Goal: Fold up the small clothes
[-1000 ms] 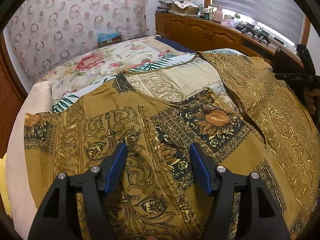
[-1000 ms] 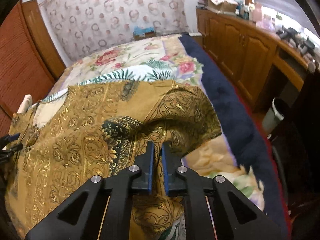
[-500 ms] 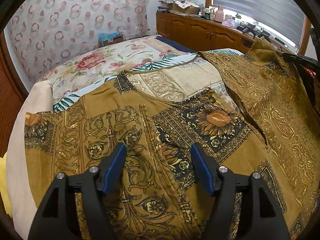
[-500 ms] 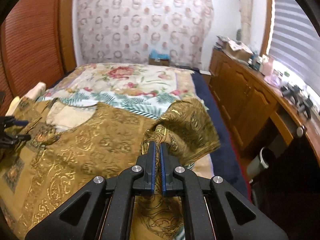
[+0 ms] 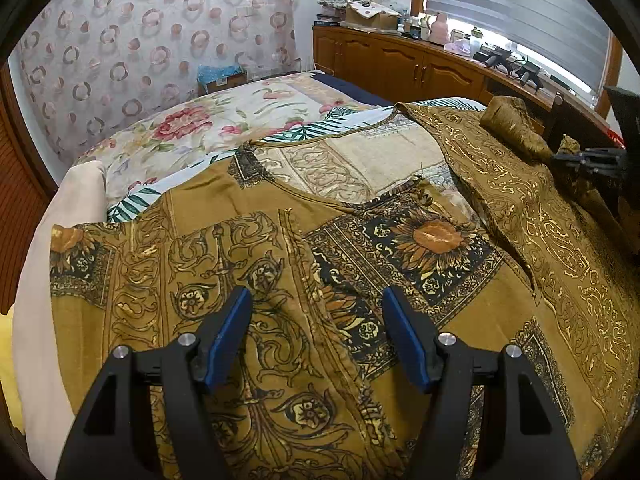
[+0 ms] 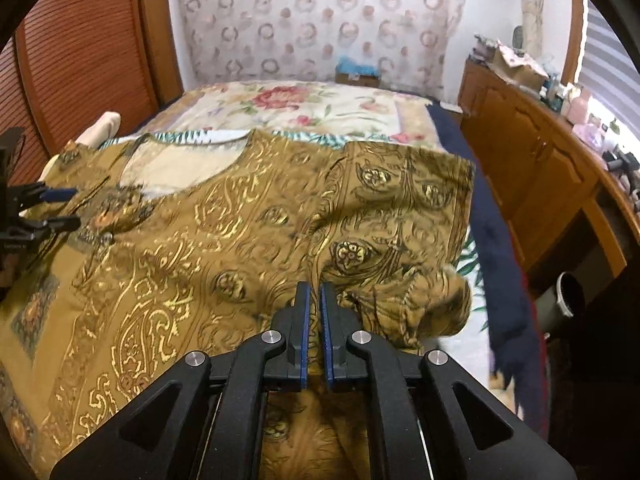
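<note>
Folding the sleeve over the blouse

My right tool (image 6: 314,300) was pinched onto the blouse (image 5: 400,240) sleeve, apparently to carry it across the body; my left tool (image 5: 316,320) hung wide open, empty, above the blouse spread on the bed (image 5: 192,128).

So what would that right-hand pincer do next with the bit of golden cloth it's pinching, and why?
Probably carry it on toward the middle and lay it down. The right gripper is shut on a bunched fold of the gold patterned garment, lifted off the bed, while the rest lies spread flat. The left gripper is open over the other side, holding nothing.
</note>
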The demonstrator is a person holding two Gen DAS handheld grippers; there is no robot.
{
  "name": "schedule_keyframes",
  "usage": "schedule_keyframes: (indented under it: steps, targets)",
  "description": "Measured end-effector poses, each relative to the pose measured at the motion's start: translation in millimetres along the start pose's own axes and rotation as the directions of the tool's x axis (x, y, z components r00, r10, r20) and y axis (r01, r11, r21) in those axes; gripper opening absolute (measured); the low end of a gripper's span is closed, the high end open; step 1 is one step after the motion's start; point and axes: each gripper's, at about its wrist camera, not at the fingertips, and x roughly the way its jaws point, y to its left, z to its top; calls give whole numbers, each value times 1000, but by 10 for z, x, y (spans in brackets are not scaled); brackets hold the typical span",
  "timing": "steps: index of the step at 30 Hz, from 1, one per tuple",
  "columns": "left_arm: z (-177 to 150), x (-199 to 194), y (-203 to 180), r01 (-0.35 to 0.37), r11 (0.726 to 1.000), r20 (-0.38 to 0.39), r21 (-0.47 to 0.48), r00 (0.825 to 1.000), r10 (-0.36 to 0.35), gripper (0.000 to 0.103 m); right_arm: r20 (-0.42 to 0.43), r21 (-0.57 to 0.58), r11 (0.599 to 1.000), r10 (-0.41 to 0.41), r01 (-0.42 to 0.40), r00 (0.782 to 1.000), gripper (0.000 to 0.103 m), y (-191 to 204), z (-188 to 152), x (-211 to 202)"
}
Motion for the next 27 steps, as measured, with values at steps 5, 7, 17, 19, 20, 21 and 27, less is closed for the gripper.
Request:
schedule_keyframes:
  steps: [5, 7, 17, 19, 20, 21, 27]
  targets:
    - [-3, -97, 41, -3, 1000, 32, -27, 999, 4, 68, 33, 1, 1000, 7, -7, 999, 28, -12, -10, -190]
    - [17, -174, 38, 1, 999, 48, -36, 999, 1, 68, 62, 7, 1000, -8, 7, 998, 31, -60, -1, -343]
    - [97, -543, -140, -15, 998, 110, -54, 994, 21, 68, 143, 133, 988, -100, 81, 985, 51, -640, -39, -702]
    - [78, -576, -179, -19, 998, 113, -59, 993, 25, 68, 139, 160, 984, -95, 72, 986, 51, -724, -69, -671]
    - [70, -585, -192, -20, 998, 113, -62, 993, 27, 68, 133, 172, 983, -86, 62, 987, 51, -755, -84, -643]
    - [58, -598, -201, -19, 998, 114, -67, 993, 27, 68, 129, 183, 981, -82, 57, 988, 51, -772, -97, -620]
    - [-12, -677, -306, -7, 995, 127, -100, 992, 20, 68, 122, 222, 975, -28, 0, 992, 51, -785, -109, -546]
